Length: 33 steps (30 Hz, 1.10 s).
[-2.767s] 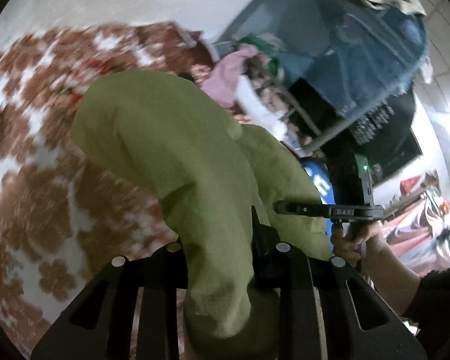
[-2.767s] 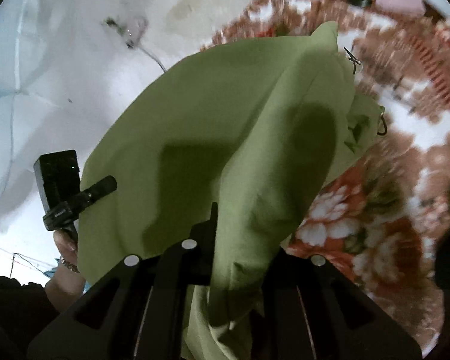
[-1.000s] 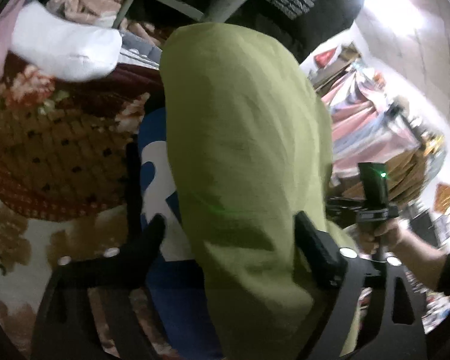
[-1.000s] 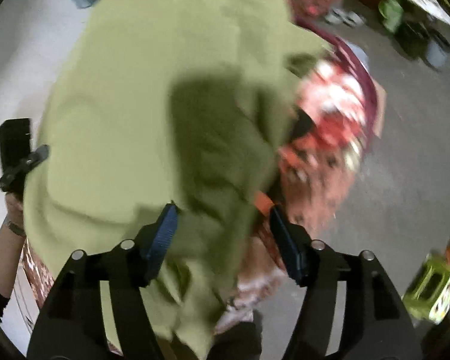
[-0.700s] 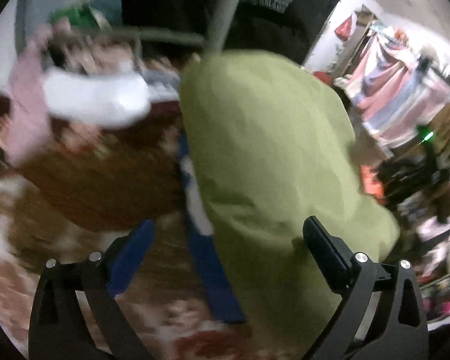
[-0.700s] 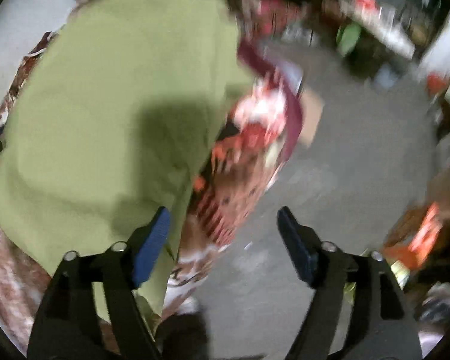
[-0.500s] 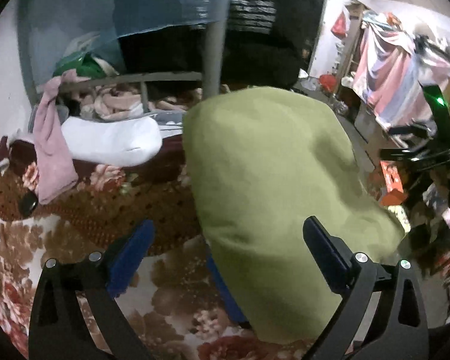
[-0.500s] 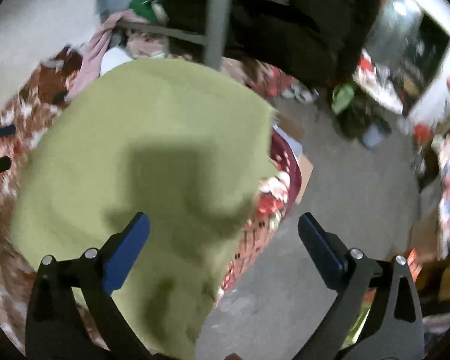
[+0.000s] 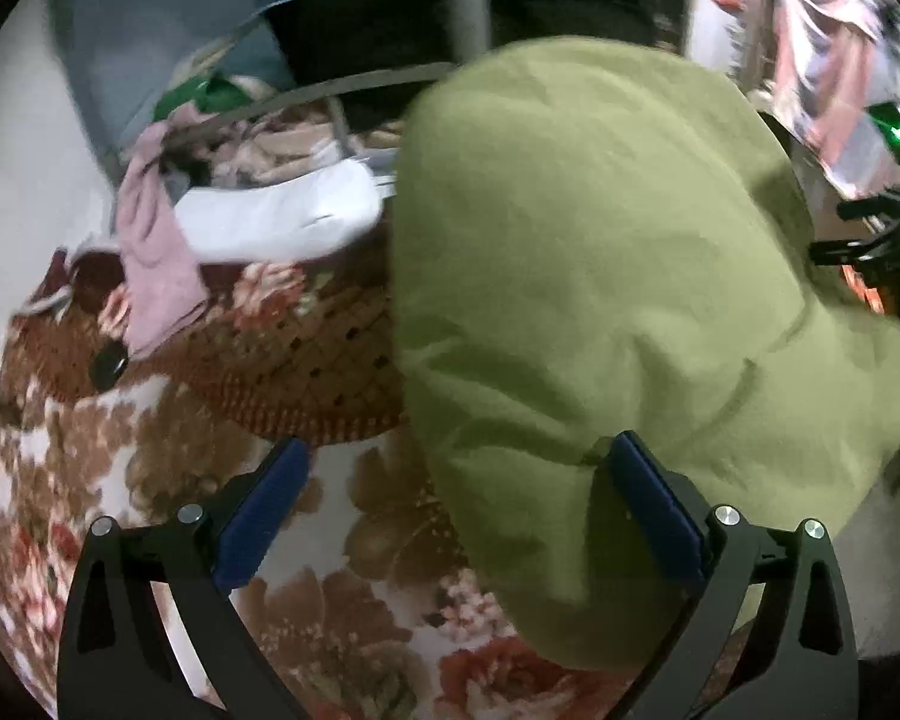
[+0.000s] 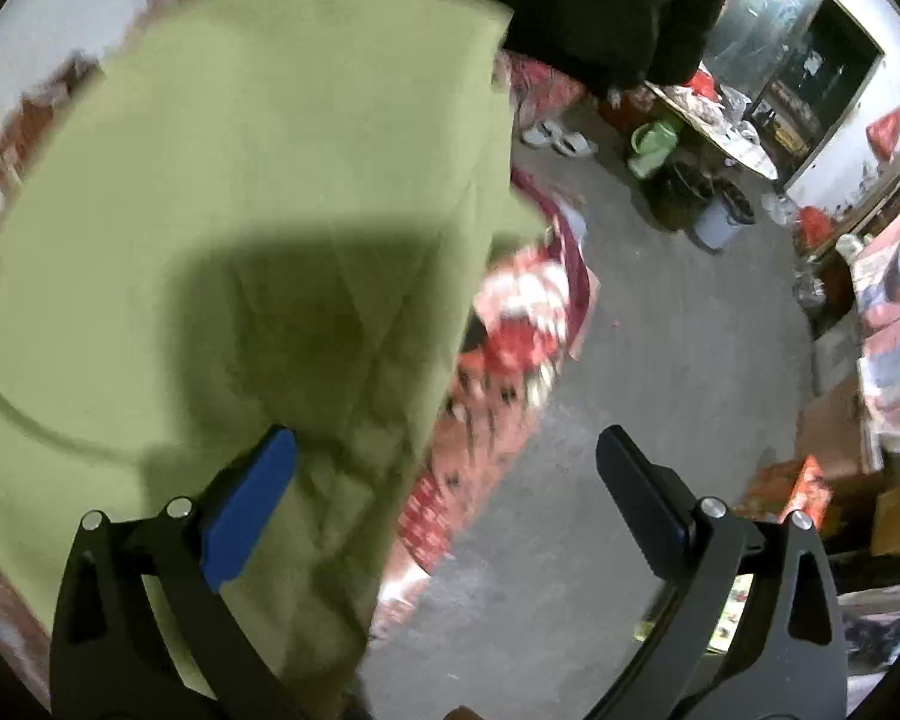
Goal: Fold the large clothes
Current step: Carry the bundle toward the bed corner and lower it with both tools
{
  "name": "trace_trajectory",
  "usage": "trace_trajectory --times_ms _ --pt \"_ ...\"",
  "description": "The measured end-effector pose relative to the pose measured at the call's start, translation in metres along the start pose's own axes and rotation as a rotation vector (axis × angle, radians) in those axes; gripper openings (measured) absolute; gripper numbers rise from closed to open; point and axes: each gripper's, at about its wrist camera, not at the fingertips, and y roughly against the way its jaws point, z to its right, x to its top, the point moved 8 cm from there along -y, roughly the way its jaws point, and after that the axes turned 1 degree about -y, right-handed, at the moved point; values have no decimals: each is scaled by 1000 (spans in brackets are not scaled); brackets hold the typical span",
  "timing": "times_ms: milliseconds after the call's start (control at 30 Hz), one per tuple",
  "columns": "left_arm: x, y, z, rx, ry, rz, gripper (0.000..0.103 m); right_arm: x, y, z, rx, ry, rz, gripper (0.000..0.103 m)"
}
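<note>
Your left gripper (image 9: 456, 498) has its jaws spread wide and gripping nothing; the olive-green folded cloth garment (image 9: 600, 300) lies partly between them, its near edge brushing the right blue pad, but neither pad presses on it. Your right gripper (image 10: 444, 480) is likewise wide open, with only the garment's right edge (image 10: 240, 210) beside its left blue pad and bare grey floor (image 10: 660, 330) under the rest of the gap.

The garment rests on the brown-and-red floral bed cover (image 9: 150, 438), at the bed's right edge. From the left jaws it lies ahead and to the right; from the right jaws, ahead and to the left, so it sits between your hands, neither clearly nearer. Its long axis looks to run from near to far.

No brand, label or writing can be read; the far clutter is blurred.
</note>
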Motion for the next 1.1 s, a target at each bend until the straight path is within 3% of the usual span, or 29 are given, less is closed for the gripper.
trace_trajectory --times_ms 67,167,233,300,367,467,533,667,767,833,1000,1100 --pt "29 22 -9 -41 56 59 97 34 26 -4 73 -38 75 98" --pt "81 38 -10 -86 112 140 97 80 38 -21 95 -4 142 98" --pt "115 23 -9 -127 140 155 97 101 30 -33 90 15 155 98" --pt "129 -8 -5 -160 179 118 97 111 15 -46 99 11 146 98" --pt "129 -41 0 -176 204 59 97 111 -10 -51 109 5 118 98" --pt "114 -73 6 -140 165 2 98 103 -22 -69 100 19 105 98" --pt "102 -80 6 -130 165 -10 99 100 -37 -67 78 30 106 98" --pt "94 -84 -7 -13 97 -17 99 97 -59 -52 65 26 82 98" --pt "89 -87 -18 29 105 -30 99 98 -69 -34 50 27 86 98" --pt "86 -85 -29 49 140 -31 99 97 -76 -21 79 -7 67 98" --pt "77 -42 -32 87 214 38 97 87 -50 6 28 -34 78 98" --pt "68 -3 -13 29 247 130 97 72 -20 14 22 -44 125 98"
